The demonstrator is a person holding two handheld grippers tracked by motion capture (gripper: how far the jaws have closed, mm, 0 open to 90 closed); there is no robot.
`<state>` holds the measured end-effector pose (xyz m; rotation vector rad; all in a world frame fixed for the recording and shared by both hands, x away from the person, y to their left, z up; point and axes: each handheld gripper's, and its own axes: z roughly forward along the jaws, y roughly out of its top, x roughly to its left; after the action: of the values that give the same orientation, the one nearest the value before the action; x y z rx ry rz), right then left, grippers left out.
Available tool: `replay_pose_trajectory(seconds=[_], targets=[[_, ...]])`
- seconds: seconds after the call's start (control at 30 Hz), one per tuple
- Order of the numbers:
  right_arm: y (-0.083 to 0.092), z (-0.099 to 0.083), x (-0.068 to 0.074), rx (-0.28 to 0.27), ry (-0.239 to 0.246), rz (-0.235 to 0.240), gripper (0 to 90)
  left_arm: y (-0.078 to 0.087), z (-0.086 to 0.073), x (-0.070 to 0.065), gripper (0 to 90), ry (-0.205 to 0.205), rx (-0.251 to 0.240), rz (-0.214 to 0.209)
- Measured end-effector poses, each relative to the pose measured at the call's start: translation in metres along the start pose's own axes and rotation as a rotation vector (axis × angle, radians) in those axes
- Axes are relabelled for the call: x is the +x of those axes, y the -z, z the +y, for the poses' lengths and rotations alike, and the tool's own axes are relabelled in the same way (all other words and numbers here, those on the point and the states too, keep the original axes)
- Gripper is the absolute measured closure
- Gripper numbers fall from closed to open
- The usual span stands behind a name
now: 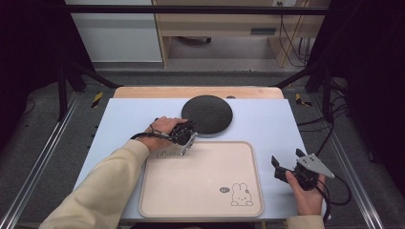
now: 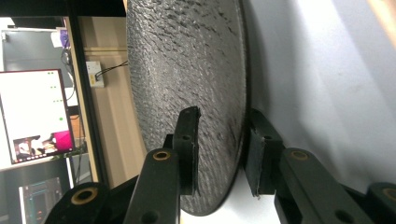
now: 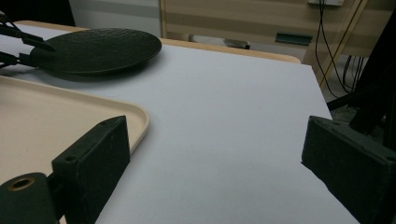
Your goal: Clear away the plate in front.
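A round black textured plate (image 1: 207,114) lies on the pale blue table top, just behind the tray. My left gripper (image 1: 192,131) is turned on its side at the plate's near left rim. In the left gripper view one pad rests on the plate's (image 2: 187,60) upper face and the other sits under its rim, so my left gripper (image 2: 219,140) is shut on the plate's edge. My right gripper (image 1: 288,160) is held to the right of the tray, its jaws wide apart with nothing between them (image 3: 215,154). The plate (image 3: 98,49) looks level on the table.
A beige tray (image 1: 200,183) with a rabbit drawing (image 1: 241,195) lies at the front middle of the table (image 1: 267,124). A wooden board edge (image 1: 143,92) runs along the table's back. Black frame posts stand at both sides, and cables hang at the right.
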<state>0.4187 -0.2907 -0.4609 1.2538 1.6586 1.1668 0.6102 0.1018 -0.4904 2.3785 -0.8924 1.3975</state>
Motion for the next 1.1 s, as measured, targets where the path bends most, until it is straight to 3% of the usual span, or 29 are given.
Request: replay_pose_trajectory(seconds=[0.1, 0.2, 0.23, 0.33, 0.37, 0.57, 0.67, 0.77, 0.9, 0.93, 0.97, 1.07, 1.1], targets=[[0.000, 0.000, 0.000, 0.000, 0.003, 0.001, 7.8, -0.003, 0.002, 0.002, 69.4, -0.038, 0.000, 0.004], [0.000, 0.000, -0.001, 0.000, 0.003, 0.001, 7.7, -0.004, 0.002, -0.001, 73.4, -0.026, 0.007, -0.006], [0.000, 0.000, -0.001, 0.001, 0.001, 0.002, 7.7, -0.004, 0.003, 0.000, 75.2, -0.052, 0.010, -0.004], [0.000, -0.001, -0.001, 0.001, 0.006, -0.001, 7.7, -0.005, 0.003, -0.002, 76.8, -0.037, 0.013, -0.006], [0.000, -0.001, -0.001, -0.001, 0.008, -0.001, 7.7, -0.006, 0.004, 0.000, 76.7, -0.060, 0.022, -0.005], [0.000, -0.001, -0.001, 0.005, 0.004, 0.001, 7.7, -0.007, 0.004, 0.000, 76.6, -0.056, 0.020, 0.000], [-0.001, -0.001, 0.000, 0.006, 0.002, 0.002, 7.7, -0.008, 0.004, 0.001, 79.7, -0.057, 0.020, -0.018], [-0.001, -0.001, -0.001, 0.007, 0.004, 0.002, 7.7, -0.007, 0.005, -0.002, 80.6, -0.020, 0.028, -0.011], [-0.001, -0.001, -0.001, 0.010, 0.006, 0.001, 7.7, -0.005, 0.007, 0.000, 82.2, -0.036, 0.026, 0.018], [-0.001, -0.002, -0.001, 0.010, 0.008, -0.001, 7.7, -0.004, 0.007, -0.001, 83.8, -0.007, 0.028, 0.019], [-0.001, -0.002, -0.001, 0.010, 0.012, -0.001, 7.7, -0.003, 0.008, 0.001, 84.6, -0.016, 0.024, 0.038], [-0.001, -0.002, -0.001, 0.014, 0.009, 0.000, 7.8, -0.002, 0.010, 0.004, 85.6, -0.008, 0.023, 0.038], [-0.001, -0.002, -0.001, 0.014, 0.009, 0.000, 7.8, -0.002, 0.011, 0.006, 85.5, -0.042, 0.022, 0.035]])
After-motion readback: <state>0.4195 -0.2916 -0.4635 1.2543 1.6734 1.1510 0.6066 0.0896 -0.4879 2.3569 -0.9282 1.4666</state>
